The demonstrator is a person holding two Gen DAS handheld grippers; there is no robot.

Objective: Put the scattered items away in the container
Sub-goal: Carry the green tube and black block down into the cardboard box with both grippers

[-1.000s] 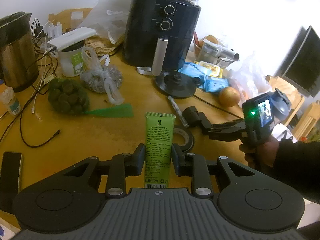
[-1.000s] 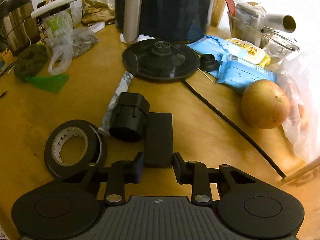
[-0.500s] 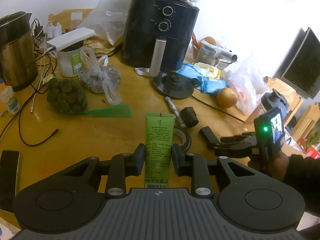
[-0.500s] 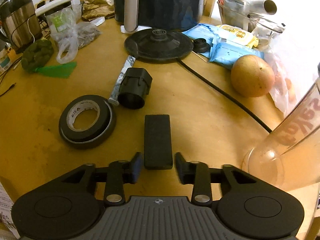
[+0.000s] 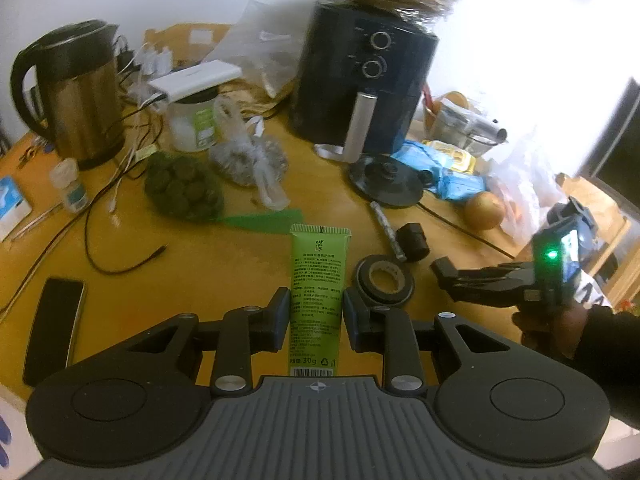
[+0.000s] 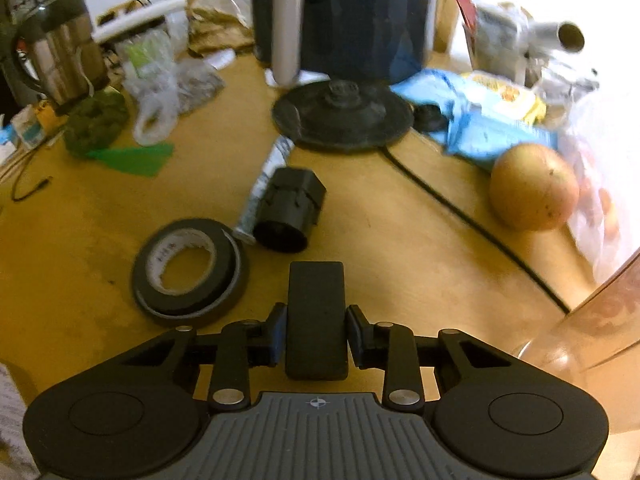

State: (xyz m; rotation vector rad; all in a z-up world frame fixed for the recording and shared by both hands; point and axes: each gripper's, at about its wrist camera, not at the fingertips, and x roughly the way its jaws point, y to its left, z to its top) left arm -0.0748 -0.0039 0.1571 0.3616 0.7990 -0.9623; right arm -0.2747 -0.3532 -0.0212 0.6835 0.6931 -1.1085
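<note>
the left gripper (image 5: 316,312) is clamped on a green tube (image 5: 318,280), held lengthwise above the wooden table (image 5: 200,264). ahead lie a roll of black tape (image 5: 384,282), a black cap (image 5: 414,236) against a silver stick (image 5: 386,228), a bag of green balls (image 5: 182,188), a kettle (image 5: 76,92) and a black air fryer (image 5: 364,76); a phone (image 5: 52,328) lies at the left. at the right a hand (image 5: 556,328) in a dark sleeve carries the other gripper, tilted down.

in the right wrist view, the right gripper (image 6: 316,332) is closing, its pads against a flat black block (image 6: 316,320). the tape (image 6: 188,268) and cap (image 6: 290,212) lie just ahead, a kettle base (image 6: 340,116) and its cord (image 6: 472,224) beyond, an apple (image 6: 534,186) to the right. a clear container (image 6: 592,332) stands at the right edge.
</note>
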